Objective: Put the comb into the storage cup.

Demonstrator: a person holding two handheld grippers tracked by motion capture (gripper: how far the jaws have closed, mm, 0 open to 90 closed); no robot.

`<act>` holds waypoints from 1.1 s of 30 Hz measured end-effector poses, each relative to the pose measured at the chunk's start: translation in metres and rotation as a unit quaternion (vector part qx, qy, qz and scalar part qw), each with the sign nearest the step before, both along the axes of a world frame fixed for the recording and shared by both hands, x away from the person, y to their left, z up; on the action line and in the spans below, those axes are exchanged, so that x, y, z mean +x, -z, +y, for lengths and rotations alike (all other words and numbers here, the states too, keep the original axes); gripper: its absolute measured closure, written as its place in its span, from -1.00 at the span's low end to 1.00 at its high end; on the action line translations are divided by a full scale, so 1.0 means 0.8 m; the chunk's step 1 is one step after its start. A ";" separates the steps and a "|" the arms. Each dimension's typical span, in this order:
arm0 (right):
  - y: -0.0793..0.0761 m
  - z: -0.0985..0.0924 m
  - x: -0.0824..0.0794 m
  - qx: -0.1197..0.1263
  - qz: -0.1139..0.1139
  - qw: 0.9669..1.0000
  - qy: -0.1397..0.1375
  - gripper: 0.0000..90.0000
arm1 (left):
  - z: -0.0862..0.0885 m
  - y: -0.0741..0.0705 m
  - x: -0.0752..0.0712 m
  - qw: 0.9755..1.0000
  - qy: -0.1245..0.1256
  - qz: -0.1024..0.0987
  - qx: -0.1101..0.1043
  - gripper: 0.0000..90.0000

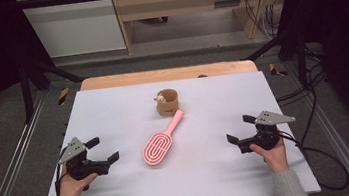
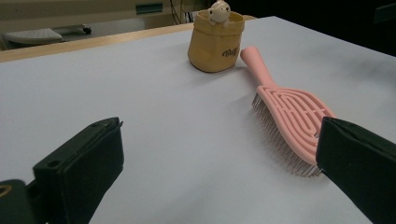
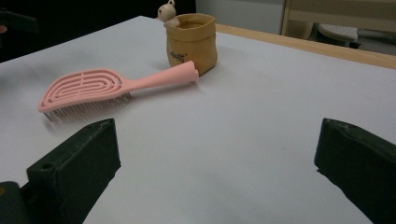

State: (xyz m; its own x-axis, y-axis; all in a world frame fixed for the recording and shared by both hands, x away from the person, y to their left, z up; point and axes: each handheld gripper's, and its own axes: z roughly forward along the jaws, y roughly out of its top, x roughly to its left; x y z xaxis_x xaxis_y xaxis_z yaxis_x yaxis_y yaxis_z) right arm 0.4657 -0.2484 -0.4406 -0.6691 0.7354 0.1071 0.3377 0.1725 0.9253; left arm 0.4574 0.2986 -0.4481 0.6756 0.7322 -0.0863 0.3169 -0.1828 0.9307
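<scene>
Pink brush (image 1: 159,145) lay bristles-down mid-table on white sheet (image 1: 113,110), handle tip just beside tan pot (image 1: 167,103). Left gripper (image 1: 102,151) and right gripper (image 1: 239,129) sat well apart either side of brush, jaws spread wide, nothing between them.

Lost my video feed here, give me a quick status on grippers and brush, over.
Left gripper and right gripper both open, holding nothing. Pink hairbrush lies bristles down between them, handle tip by the tan cup. Nothing in the way.
</scene>
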 end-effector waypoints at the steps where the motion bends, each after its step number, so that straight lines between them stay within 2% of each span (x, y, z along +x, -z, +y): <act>1: -0.001 0.002 0.000 0.001 -0.001 1.000 -0.001 -0.99 | 0.000 0.000 0.000 1.000 0.000 0.000 0.000 -0.98; 10: -0.008 0.018 0.003 -0.012 -0.007 1.000 -0.002 -0.98 | 0.000 0.000 0.000 1.000 0.001 -0.001 -0.001 -0.98; 33: -0.015 0.069 0.021 -0.048 0.003 0.999 -0.014 -0.96 | 0.000 0.001 0.001 1.000 0.002 0.000 0.000 -0.98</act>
State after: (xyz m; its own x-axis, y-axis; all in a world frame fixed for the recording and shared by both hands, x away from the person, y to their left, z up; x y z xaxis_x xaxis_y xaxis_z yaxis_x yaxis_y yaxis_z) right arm 0.4828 -0.1929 -0.4289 -0.6897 0.7230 0.0399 0.3360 0.2708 0.9021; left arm 0.4578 0.2987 -0.4491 0.6779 0.7301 -0.0864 0.3157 -0.1829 0.9310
